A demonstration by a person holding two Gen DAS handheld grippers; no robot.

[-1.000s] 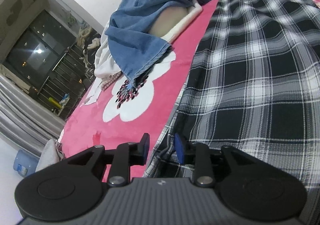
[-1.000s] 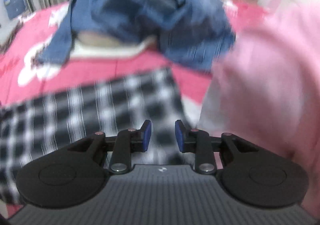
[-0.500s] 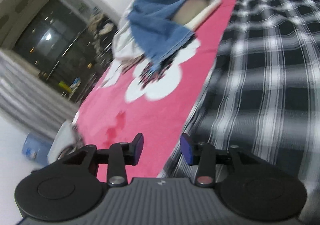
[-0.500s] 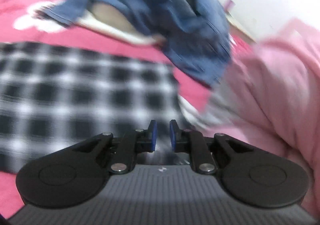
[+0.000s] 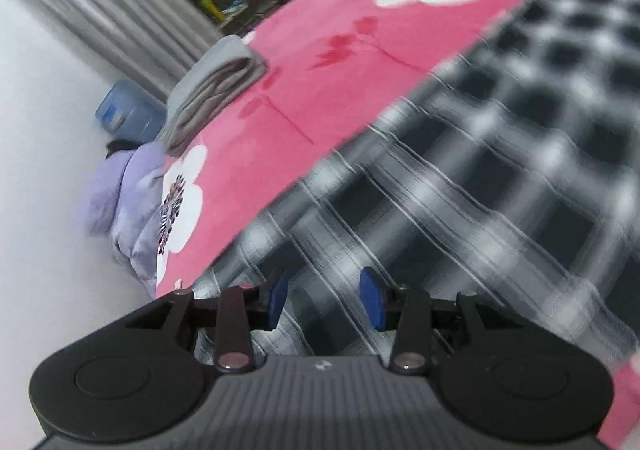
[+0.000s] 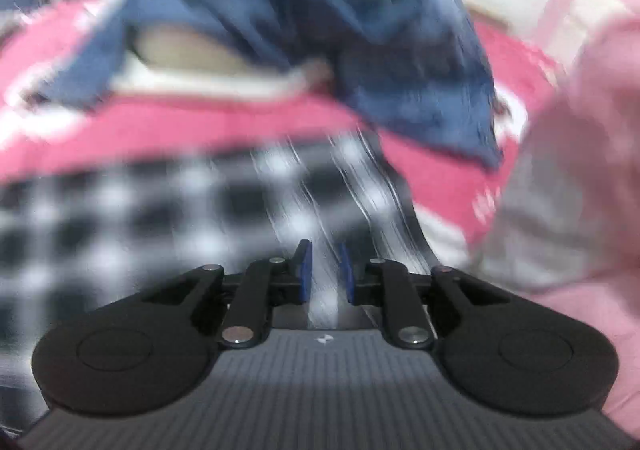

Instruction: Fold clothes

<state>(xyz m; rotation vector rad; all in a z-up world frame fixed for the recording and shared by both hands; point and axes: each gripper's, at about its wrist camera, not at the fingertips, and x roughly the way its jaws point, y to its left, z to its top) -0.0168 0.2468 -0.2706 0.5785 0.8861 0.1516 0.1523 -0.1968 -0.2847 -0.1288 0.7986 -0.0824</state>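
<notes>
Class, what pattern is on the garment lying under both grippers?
Black-and-white plaid garment, clearest in the left wrist view.

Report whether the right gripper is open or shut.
Shut on the plaid garment: the right gripper has striped cloth pinched between its narrow-set blue pads.

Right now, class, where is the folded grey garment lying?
In the left wrist view, the folded grey garment sits upper left on the pink bedspread, near its edge, between the blue container and the lilac cloth.
</notes>
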